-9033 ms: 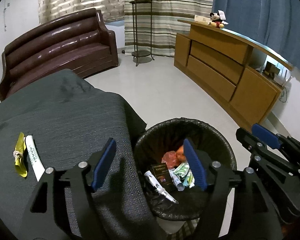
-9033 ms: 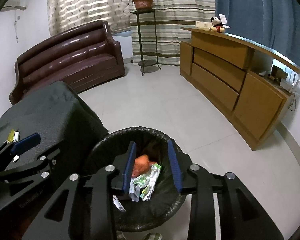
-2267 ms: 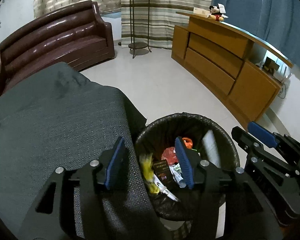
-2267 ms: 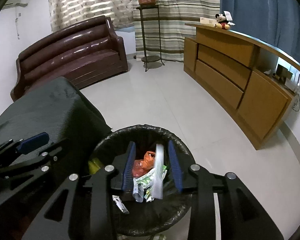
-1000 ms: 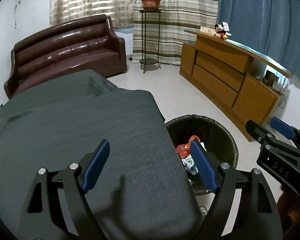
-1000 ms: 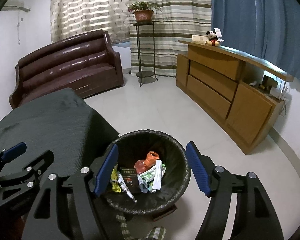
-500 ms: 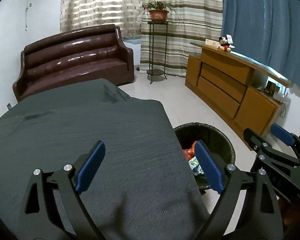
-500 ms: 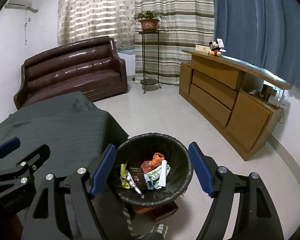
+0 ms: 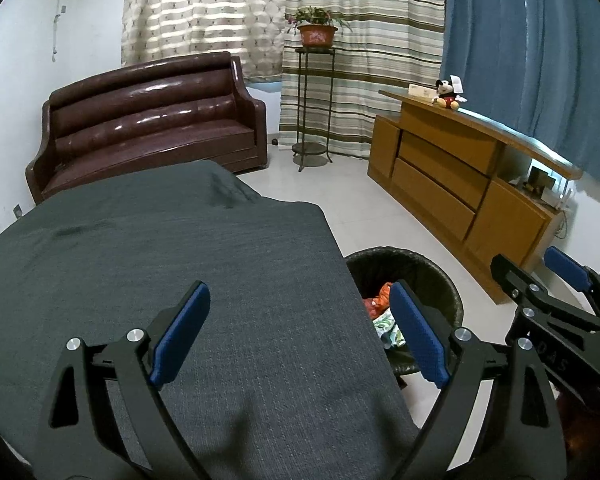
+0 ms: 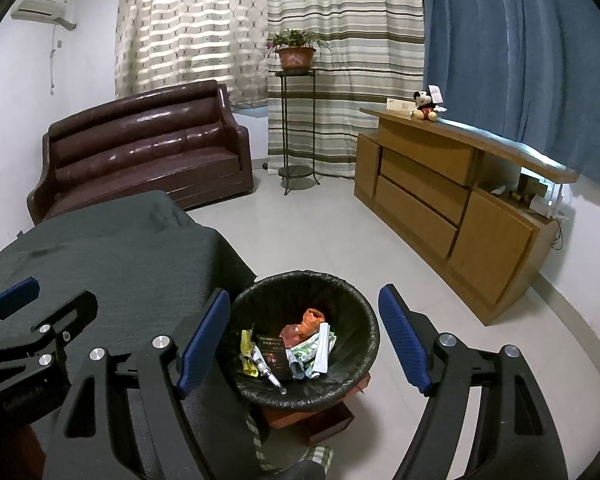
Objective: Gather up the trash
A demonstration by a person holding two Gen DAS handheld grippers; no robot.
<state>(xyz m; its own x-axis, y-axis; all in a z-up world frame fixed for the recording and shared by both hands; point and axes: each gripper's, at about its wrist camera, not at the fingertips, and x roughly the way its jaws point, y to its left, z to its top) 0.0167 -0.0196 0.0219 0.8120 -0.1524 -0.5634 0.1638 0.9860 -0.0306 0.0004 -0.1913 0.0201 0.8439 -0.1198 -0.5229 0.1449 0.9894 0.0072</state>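
Both held high and spread wide with nothing between the blue pads: left gripper (image 9: 300, 332) above the grey-clothed table (image 9: 160, 248) just beside the trash bin (image 10: 306, 340), right gripper (image 10: 304, 336) straight above the bin's mouth. Inside the black-lined bin, a heap of trash (image 10: 296, 350): a white tube (image 10: 322, 348) leaning with its long axis running from the heap up toward the far rim, a yellow wrapper (image 10: 247, 350) on the table side, an orange wrapper (image 10: 310, 320) at the back, and a dark packet (image 10: 274, 354) lying flat with small print too blurred to read. On the right gripper's side plate, seen at the bin's far side in the left view, only the letters "DAS" legible.
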